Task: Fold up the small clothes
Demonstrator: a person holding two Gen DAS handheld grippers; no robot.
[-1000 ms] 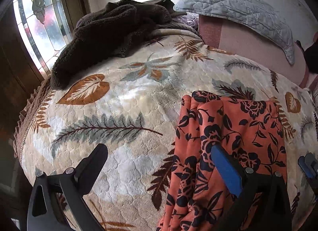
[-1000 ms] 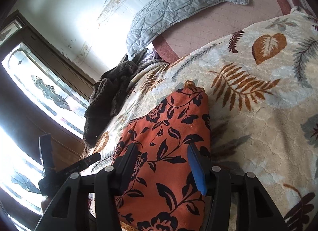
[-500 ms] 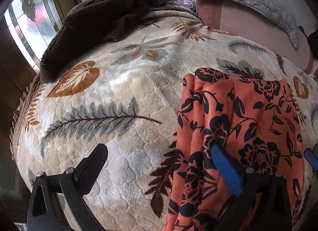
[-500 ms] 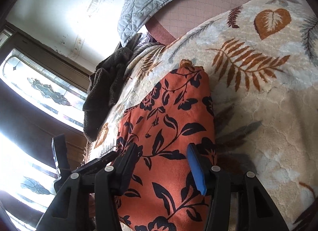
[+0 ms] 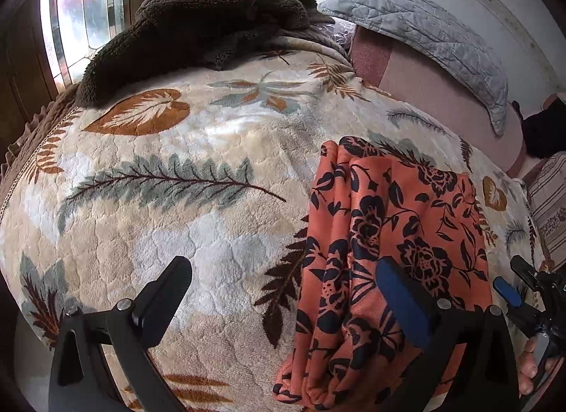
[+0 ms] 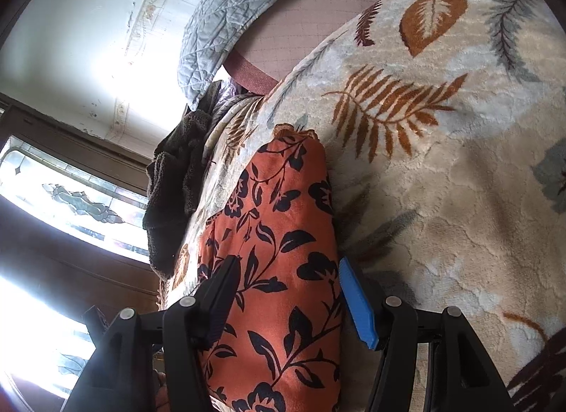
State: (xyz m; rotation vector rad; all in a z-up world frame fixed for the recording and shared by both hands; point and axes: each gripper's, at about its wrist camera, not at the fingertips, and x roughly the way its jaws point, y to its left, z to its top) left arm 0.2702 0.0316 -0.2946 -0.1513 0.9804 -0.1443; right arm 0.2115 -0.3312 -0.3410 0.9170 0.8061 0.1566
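Garment [image 5: 389,252]: orange floral, folded in long strip on blanket [image 5: 184,221]; near end cut off by frame, layers at left edge bunched, count unclear. Long axis runs away from cameras toward pillow [image 5: 424,22].

Left gripper [image 5: 283,291]: jaws wide apart, blue finger over cloth, contact unclear.

Right gripper [image 6: 286,288]: jaws apart, straddling strip.

Left view only: right gripper at edge, brown throw [image 5: 198,26] in full.
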